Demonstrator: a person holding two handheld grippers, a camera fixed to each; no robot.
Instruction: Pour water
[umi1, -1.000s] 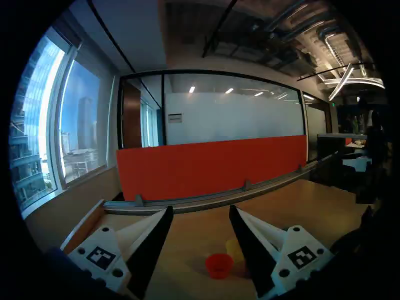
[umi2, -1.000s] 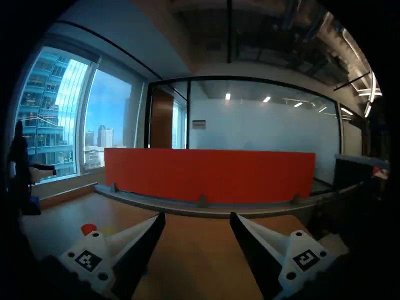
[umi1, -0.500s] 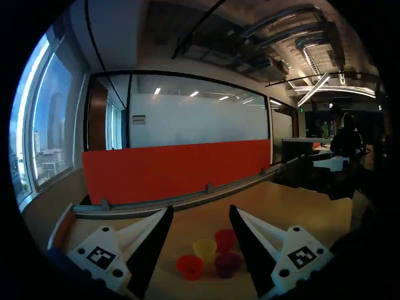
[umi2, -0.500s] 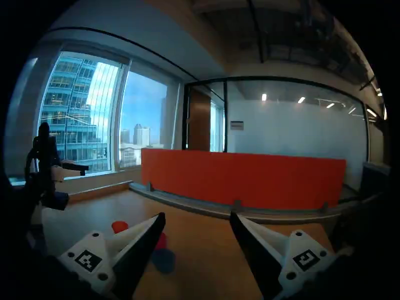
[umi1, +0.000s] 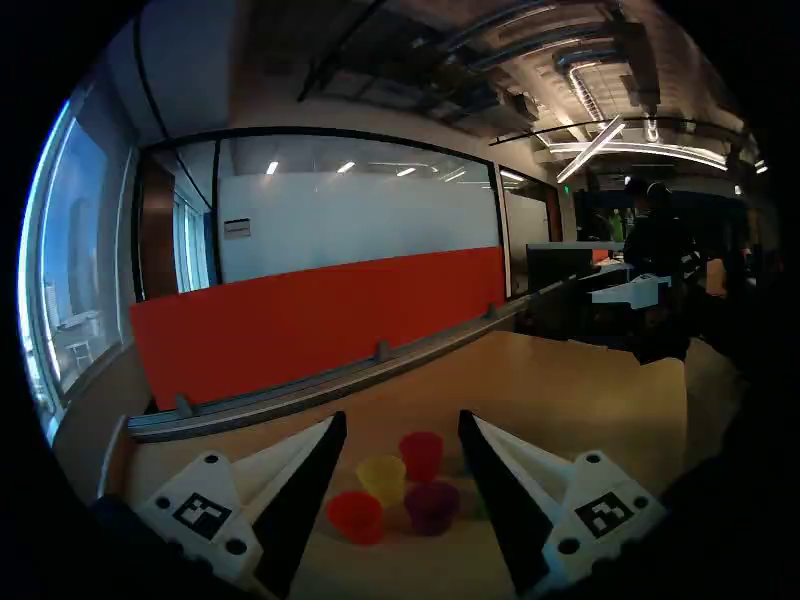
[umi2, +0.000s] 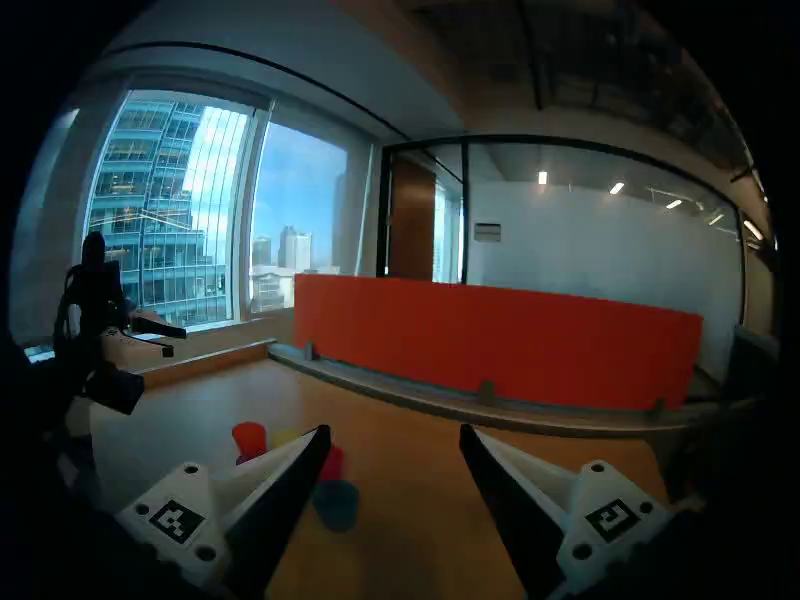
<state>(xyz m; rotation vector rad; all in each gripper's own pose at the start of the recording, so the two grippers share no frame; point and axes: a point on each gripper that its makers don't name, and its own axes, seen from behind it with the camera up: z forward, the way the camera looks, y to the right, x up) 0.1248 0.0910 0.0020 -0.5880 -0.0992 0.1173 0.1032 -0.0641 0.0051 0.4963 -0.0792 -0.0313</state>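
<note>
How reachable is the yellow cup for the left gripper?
Probably yes: the left gripper is open with the yellow cup ahead between its fingers, though the orange-red cup and purple cup stand nearer.

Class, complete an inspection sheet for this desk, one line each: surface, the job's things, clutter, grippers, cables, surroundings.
Surface: wooden desk, light brown.
Job's things: orange cup, yellow cup, red cup and purple cup clustered upright ahead of the left gripper; blue cup upright in the right gripper view; contents cannot be told.
Clutter: nothing seen.
Grippers: left gripper open, holding nothing; right gripper open, holding nothing.
Cables: nothing seen.
Surroundings: orange partition along the desk's far edge, windows, a person farther off.
</note>
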